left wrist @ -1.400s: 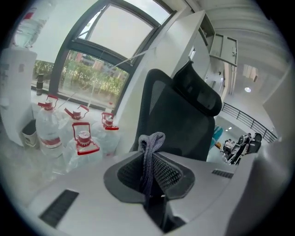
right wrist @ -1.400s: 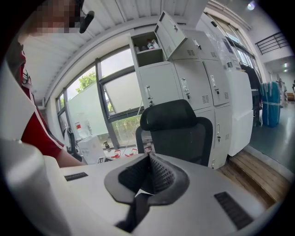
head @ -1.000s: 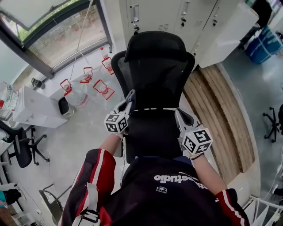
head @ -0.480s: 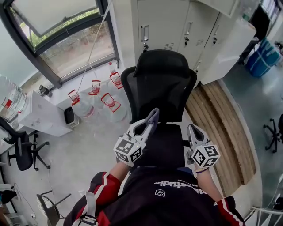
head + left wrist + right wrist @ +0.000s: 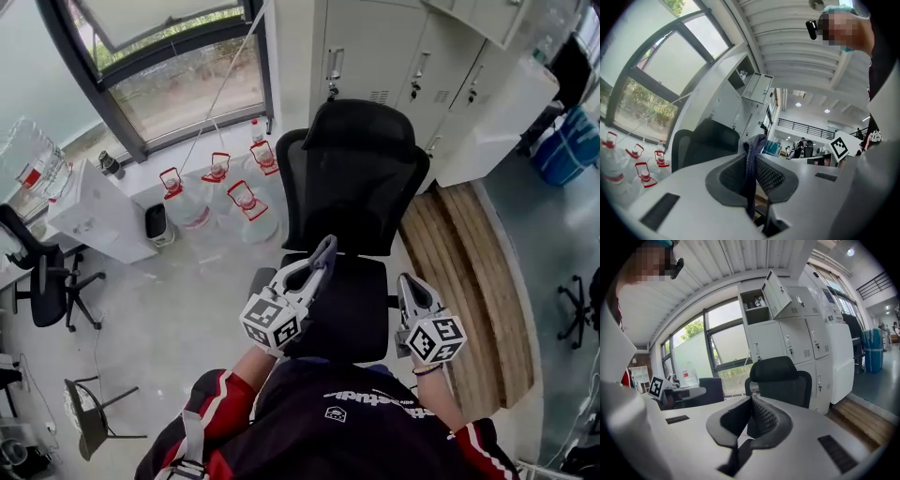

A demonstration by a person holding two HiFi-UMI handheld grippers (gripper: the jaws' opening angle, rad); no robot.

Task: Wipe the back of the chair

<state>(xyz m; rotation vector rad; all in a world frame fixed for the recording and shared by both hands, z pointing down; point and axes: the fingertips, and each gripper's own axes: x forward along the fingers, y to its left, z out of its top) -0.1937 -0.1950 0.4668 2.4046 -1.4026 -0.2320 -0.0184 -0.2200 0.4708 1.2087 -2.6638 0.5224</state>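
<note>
A black mesh office chair (image 5: 356, 178) with a headrest faces me in the head view; its seat (image 5: 347, 300) lies just below my grippers. My left gripper (image 5: 319, 255) is shut on a grey cloth (image 5: 325, 247), held over the seat just in front of the lower backrest. In the left gripper view the cloth (image 5: 751, 171) hangs pinched between the jaws of that gripper (image 5: 751, 157), with the chair (image 5: 705, 143) beyond. My right gripper (image 5: 405, 284) is over the seat's right side, apart from the chair. In the right gripper view its jaws (image 5: 751, 404) are shut on nothing, the chair (image 5: 780, 380) ahead.
Three water jugs with red handles (image 5: 211, 192) stand on the floor left of the chair, below a window. White lockers (image 5: 394, 47) rise behind it. A wooden platform (image 5: 469, 272) runs along the right. A white cabinet (image 5: 98, 220) and another black chair (image 5: 42, 281) are at the left.
My left gripper with the cloth has swung right, from beside the backrest's left edge to over the seat. The right gripper has drawn back a little. The head view has shifted.
</note>
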